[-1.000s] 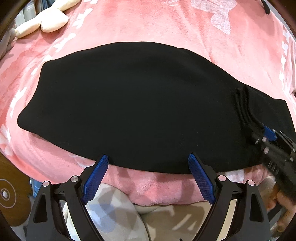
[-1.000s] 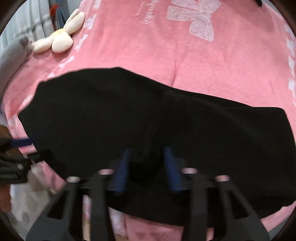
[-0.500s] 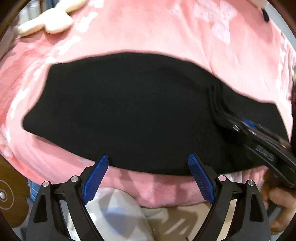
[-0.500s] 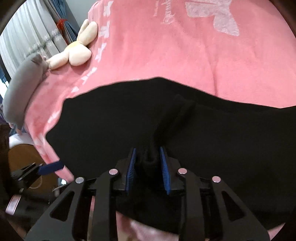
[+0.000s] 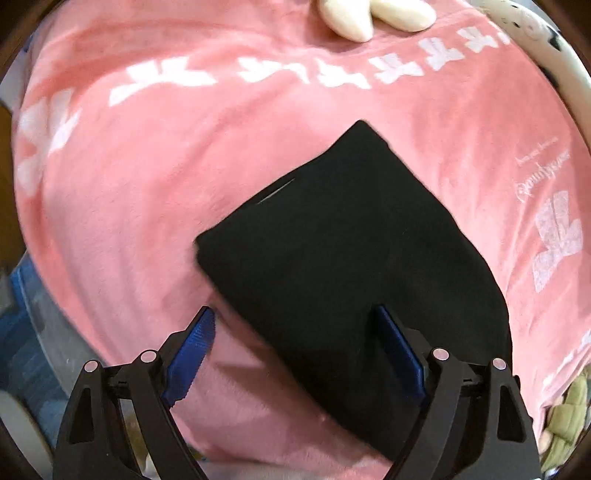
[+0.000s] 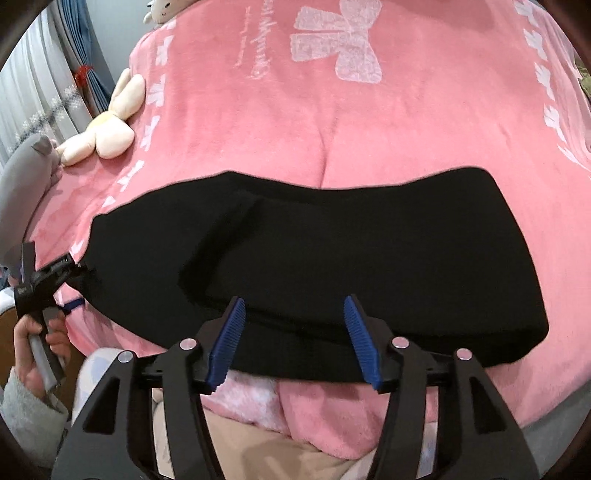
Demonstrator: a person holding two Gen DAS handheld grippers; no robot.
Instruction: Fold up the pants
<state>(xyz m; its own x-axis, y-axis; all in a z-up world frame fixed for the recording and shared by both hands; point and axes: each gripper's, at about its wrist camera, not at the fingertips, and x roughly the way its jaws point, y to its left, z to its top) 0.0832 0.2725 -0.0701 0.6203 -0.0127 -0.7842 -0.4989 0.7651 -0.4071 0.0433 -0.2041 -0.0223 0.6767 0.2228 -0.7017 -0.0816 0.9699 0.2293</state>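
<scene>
The black pants (image 6: 332,258) lie folded flat on the pink blanket (image 6: 332,122), with a doubled layer on the right part. My right gripper (image 6: 293,339) is open and empty, its blue pads just above the near edge of the pants. My left gripper (image 5: 295,350) is open and empty at the left end of the pants (image 5: 351,251), one pad over the blanket and one over the cloth. In the right wrist view the left gripper (image 6: 74,275) sits at the pants' left end, held by a hand.
A cream plush toy (image 6: 107,129) lies on the blanket's left edge, also at the top of the left wrist view (image 5: 373,14). A grey cushion (image 6: 26,170) and curtains are at far left. The bed's near edge (image 6: 258,398) is below my right gripper.
My right gripper has let go of the pants and opened, leaving a folded layer on the right part. My left gripper has swung round to the pants' left end, still open.
</scene>
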